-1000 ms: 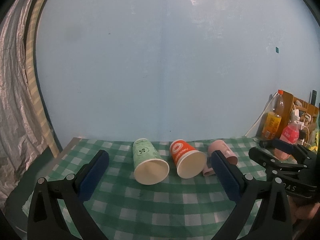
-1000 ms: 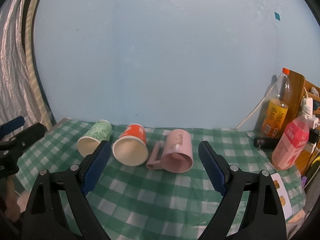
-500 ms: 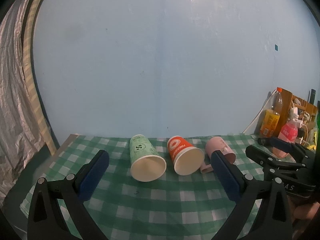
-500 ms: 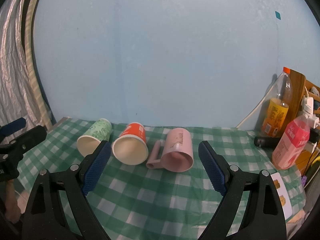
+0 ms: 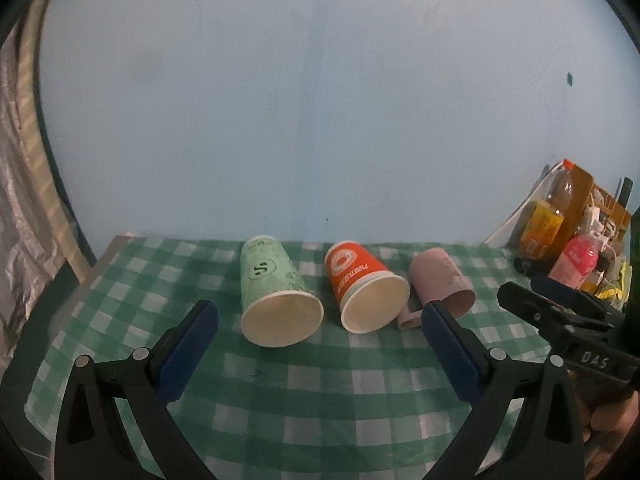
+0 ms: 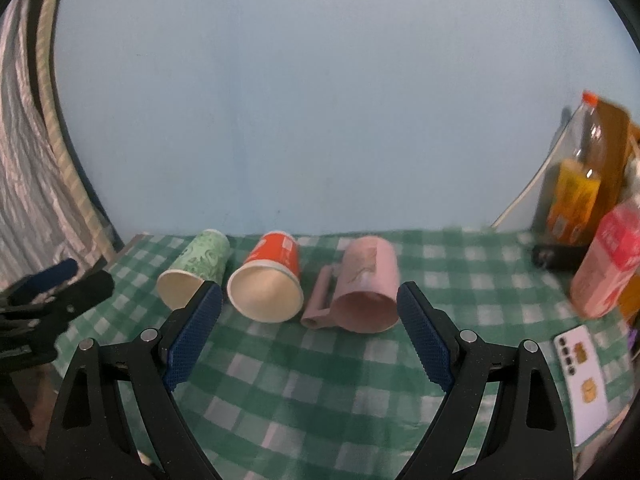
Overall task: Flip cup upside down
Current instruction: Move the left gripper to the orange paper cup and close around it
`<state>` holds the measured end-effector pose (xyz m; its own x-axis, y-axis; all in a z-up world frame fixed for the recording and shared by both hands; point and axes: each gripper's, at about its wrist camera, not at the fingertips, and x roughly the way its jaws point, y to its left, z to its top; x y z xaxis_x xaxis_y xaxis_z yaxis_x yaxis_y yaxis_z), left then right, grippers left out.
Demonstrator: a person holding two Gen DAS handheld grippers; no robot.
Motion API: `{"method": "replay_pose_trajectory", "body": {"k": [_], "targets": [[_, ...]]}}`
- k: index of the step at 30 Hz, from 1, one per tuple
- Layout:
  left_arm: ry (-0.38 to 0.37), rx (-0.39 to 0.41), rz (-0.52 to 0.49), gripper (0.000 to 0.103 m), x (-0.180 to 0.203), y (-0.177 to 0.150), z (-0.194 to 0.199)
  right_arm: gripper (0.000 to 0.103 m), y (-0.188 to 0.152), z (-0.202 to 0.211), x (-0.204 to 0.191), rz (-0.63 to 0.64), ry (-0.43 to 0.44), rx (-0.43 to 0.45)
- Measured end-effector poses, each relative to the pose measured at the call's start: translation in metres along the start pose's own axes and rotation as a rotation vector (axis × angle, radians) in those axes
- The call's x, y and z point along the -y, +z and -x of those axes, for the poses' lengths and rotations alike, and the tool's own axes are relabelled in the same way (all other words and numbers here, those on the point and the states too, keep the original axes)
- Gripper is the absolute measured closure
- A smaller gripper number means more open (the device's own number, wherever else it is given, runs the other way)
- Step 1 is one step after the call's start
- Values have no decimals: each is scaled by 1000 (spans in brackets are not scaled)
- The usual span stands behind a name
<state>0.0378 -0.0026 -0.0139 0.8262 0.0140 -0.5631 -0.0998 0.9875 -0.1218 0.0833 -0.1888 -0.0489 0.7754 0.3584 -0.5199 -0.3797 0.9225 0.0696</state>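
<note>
First, align your wide-open left gripper (image 5: pixel 318 332) on the green cup (image 5: pixel 276 296) lying sideways on the table (image 5: pixel 320 392) (right gripper (image 6: pixel 308 330) also wide); grip mid-body, gently.

front cloth (image 6: pixel 320 392): bare | cups: green cup (image 5: pixel 276 292), orange cup (image 5: pixel 362 286), pink mug (image 6: pixel 366 284) close-set | right edge: bottles (image 6: pixel 576 196)

"das" on the right tongs (image 5: pixel 560 300); an "s" logo on the green cup (image 5: pixel 276 288)

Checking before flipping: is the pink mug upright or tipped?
Tipped: pink mug lies on its side, open mouth facing the camera, handle resting on the tablecloth.
</note>
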Motion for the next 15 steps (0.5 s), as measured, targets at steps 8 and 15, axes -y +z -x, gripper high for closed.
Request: {"method": "replay_pose_trajectory", "body": {"k": [8, 15], "targets": [[-20, -140, 18, 0, 7, 33, -40, 15, 33, -29, 18, -41, 67, -114], [-31, -272, 20, 1, 22, 52, -81, 15, 64, -54, 37, -82, 117, -197]]}}
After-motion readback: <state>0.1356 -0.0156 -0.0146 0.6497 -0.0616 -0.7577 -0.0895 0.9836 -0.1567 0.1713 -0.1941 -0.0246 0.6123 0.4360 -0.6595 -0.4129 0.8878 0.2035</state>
